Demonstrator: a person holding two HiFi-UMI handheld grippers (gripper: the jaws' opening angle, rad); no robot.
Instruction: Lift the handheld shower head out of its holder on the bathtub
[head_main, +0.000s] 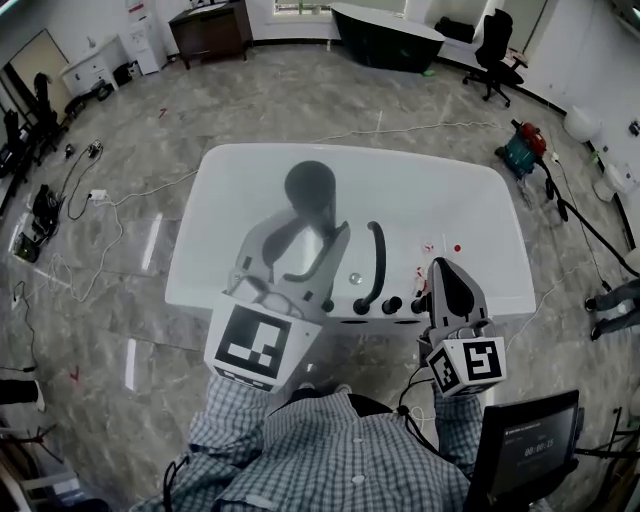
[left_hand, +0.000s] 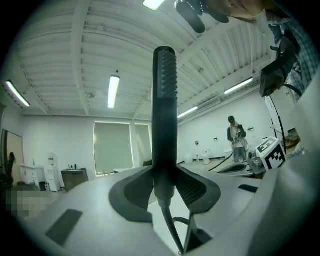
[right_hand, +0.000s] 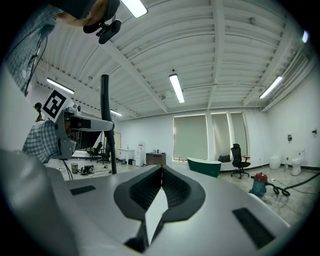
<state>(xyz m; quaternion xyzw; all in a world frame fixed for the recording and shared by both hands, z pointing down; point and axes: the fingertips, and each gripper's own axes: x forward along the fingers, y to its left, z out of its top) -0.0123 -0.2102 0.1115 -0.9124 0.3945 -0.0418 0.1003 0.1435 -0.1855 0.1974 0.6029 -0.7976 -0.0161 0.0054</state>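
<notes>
My left gripper (head_main: 300, 262) is shut on the handle of the black handheld shower head (head_main: 310, 186), which is held upright above the near rim of the white bathtub (head_main: 230, 170). In the left gripper view the shower head (left_hand: 165, 75) stands edge-on between the jaws of my left gripper (left_hand: 164, 180), and its hose (left_hand: 171, 227) hangs below. My right gripper (head_main: 450, 290) hovers over the tub's near right rim, shut with nothing in it. In the right gripper view the jaws of my right gripper (right_hand: 161, 172) meet, and the raised shower head (right_hand: 105, 105) shows at the left.
A black curved faucet spout (head_main: 377, 262) and black knobs (head_main: 392, 304) sit on the tub's near rim. A red and teal vacuum (head_main: 522, 148) with its hose lies right of the tub. Cables (head_main: 90, 195) run across the floor at left. A dark tub (head_main: 385, 35) and an office chair (head_main: 495, 45) stand far back.
</notes>
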